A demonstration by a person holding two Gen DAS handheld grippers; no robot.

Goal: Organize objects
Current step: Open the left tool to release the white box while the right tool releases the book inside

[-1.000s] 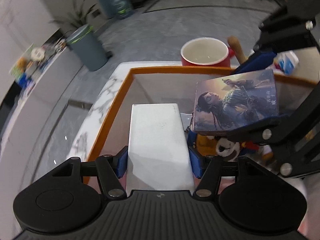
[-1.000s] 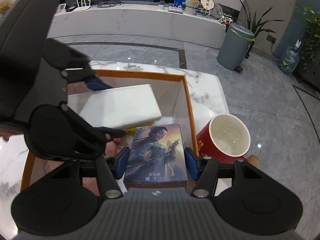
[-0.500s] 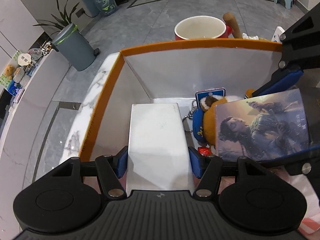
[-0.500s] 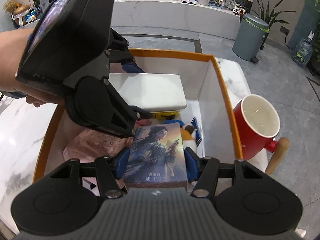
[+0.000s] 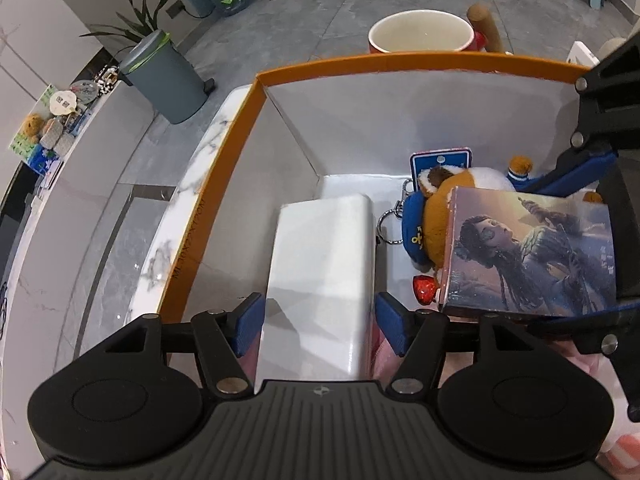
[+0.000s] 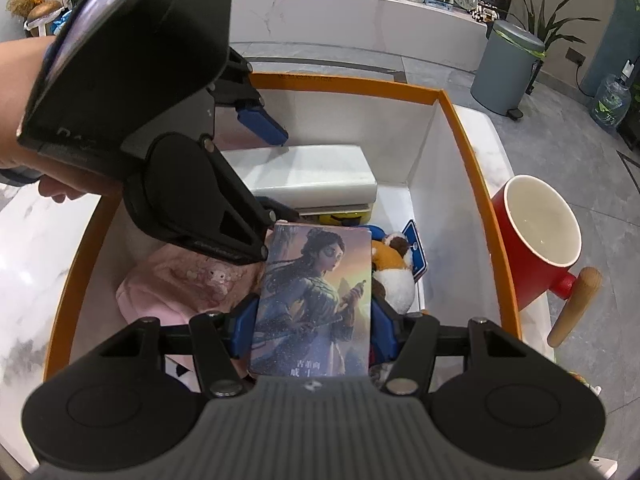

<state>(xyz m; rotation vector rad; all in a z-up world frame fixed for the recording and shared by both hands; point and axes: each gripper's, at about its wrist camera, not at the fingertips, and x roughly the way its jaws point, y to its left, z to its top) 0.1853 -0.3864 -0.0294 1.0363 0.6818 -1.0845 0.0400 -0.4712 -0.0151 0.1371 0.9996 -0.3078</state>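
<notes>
2 boxes were inside the bin (image 5: pixel 224 216): left gripper (image 5: pixel 318 320) had just let go of the white box (image 5: pixel 320 272); right gripper (image 6: pixel 310 328) clamped the picture box (image 6: pixel 316 300), unplaced.

The white rectangular box (image 5: pixel 320 280) lay flat inside the orange-rimmed storage box (image 5: pixel 248 152), near its left wall. The illustrated card box (image 6: pixel 316 300), portrait side up, sat tilted over the plush toy (image 6: pixel 394 268).

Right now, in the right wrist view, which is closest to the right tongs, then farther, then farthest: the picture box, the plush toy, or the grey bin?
1. Picture box, between the right tongs.
2. Plush toy, just right, inside the orange-rimmed box.
3. Grey bin, far off on the floor, upper right.
</notes>
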